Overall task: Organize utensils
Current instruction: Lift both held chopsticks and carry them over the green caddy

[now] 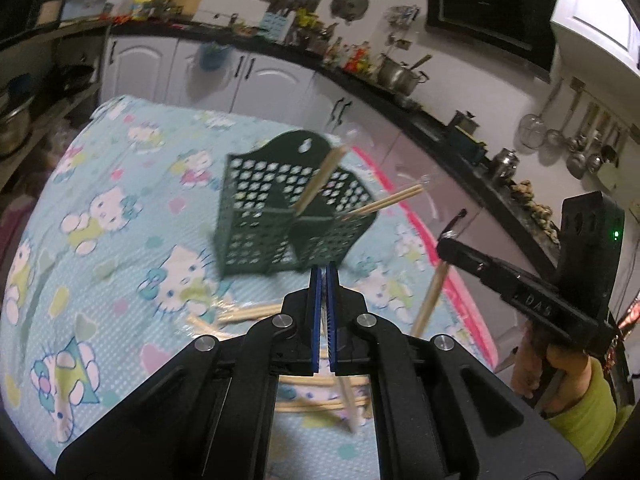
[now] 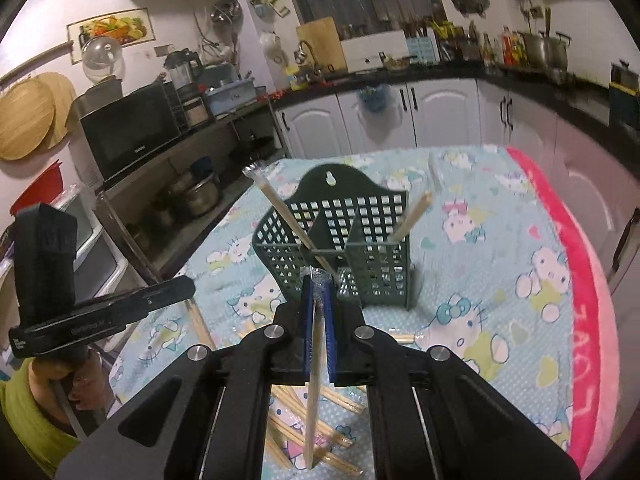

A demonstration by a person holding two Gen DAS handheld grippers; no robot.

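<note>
A dark green perforated utensil holder [image 1: 286, 210] stands on the Hello Kitty cloth, with two wrapped chopstick pairs [image 1: 320, 180] leaning out of it. It also shows in the right wrist view [image 2: 344, 240]. My left gripper [image 1: 324, 276] is shut and empty, just in front of the holder. My right gripper [image 2: 318, 280] is shut on a wrapped chopstick pair [image 2: 314, 384] that hangs down below the pads. Several more wrapped chopsticks [image 2: 304, 432] lie on the cloth beneath the grippers. The right gripper shows in the left view [image 1: 452, 240], with its chopstick pair [image 1: 430, 300].
The table is covered by a blue Hello Kitty cloth [image 1: 120, 208] with a pink edge [image 2: 576, 280]. Kitchen counters with white cabinets [image 2: 420, 116] run behind. A microwave [image 2: 128, 132] and pots stand at the left.
</note>
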